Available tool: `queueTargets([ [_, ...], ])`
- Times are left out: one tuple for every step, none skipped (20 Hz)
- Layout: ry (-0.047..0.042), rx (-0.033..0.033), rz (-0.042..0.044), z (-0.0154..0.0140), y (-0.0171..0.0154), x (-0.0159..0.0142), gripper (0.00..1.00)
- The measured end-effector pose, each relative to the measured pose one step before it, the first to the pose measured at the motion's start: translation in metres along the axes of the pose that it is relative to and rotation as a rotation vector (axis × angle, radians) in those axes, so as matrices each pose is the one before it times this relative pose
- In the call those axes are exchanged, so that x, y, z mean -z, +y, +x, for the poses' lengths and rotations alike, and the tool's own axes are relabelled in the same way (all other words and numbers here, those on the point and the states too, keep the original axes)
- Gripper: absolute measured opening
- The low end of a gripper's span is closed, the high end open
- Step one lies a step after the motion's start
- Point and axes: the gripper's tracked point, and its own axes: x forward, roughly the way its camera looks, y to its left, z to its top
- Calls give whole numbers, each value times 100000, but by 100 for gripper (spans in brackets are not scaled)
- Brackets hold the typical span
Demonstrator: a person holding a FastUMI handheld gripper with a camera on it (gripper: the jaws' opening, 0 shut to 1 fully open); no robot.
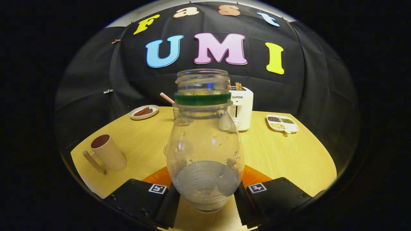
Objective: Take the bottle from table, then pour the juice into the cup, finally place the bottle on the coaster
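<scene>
Both fingers (167, 202) against bottle (205, 150)

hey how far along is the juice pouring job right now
Done, it seems: the bottle is uncapped and looks almost empty, and the cup shows dark liquid, so the pour looks finished. In hand: the gripper has both fingers against the bottle's base, which stands upright over the orange coaster. Left: open the fingers and back away; whether the bottle already rests on the coaster I cannot tell.

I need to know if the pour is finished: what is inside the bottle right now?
The bottle, between the gripper fingers, looks clear with droplets on its walls; no coloured juice shows. Its very bottom sits low between the fingers, hard to judge.
</scene>
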Motion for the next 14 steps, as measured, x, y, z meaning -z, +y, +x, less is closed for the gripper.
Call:
queueTargets([
  [-718,-257,-2478,-82,315,-474,76],
  [-1029,-13,-3142,46,309,-811,76],
  [-680,-54,-3758,41,218,-719,76],
  [-394,-842,-4028,132,500,-768,76],
  [-234,-859,-3787,211,484,-709,76],
  [69,-1581,-3814,204,511,-588,76],
  [348,-1369,-3027,304,560,-672,76],
  [1286,-1799,-2414,327,734,-426,76],
  [1692,822,-2874,476,230,-311,76],
  [1241,1364,-3924,198,167,-493,76],
  [1026,1115,-4932,525,226,-710,76],
  [877,1071,-5604,446,199,-659,76],
  [343,564,-5333,438,324,-628,76],
  [620,449,-4411,374,334,-525,76],
])
